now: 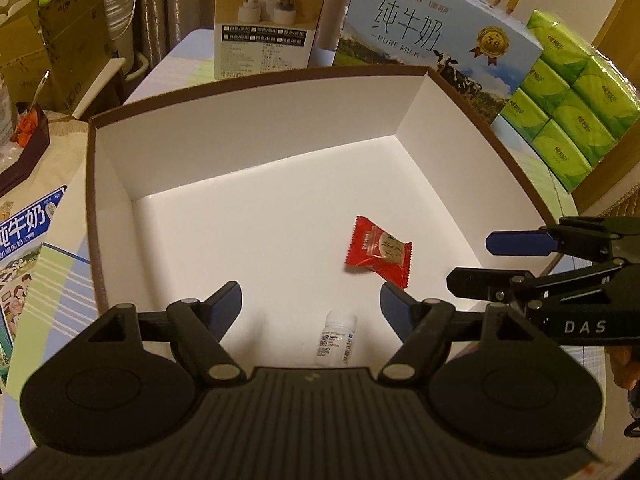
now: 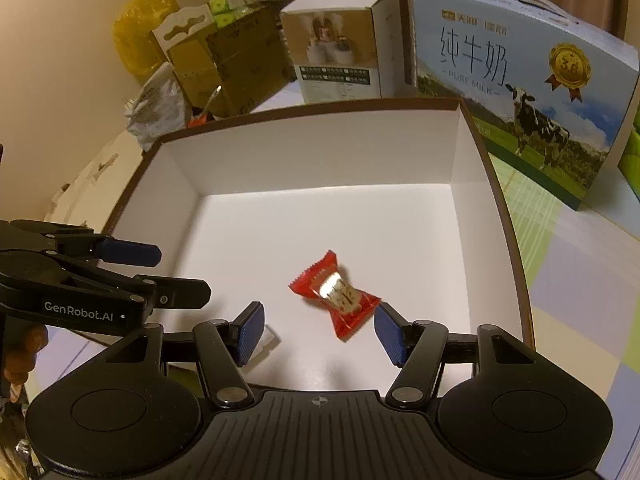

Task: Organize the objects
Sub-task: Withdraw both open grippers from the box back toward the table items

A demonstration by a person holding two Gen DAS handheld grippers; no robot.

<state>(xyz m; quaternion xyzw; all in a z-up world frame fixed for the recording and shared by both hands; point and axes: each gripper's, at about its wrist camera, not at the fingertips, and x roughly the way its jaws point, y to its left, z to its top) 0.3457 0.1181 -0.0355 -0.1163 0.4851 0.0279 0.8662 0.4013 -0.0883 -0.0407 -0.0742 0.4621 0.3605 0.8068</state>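
Observation:
A white box with a brown rim stands open on the table. A red wrapped candy lies on its floor. A small white bottle lies on its side near the front, and part of it shows behind the right gripper's left finger. My left gripper is open and empty above the bottle. My right gripper is open and empty, just in front of the candy. Each gripper shows in the other's view, the right one and the left one.
A blue pure milk carton and a white product box stand behind the box. Green tissue packs are stacked at the right. Cardboard boxes and a yellow bag sit at the left.

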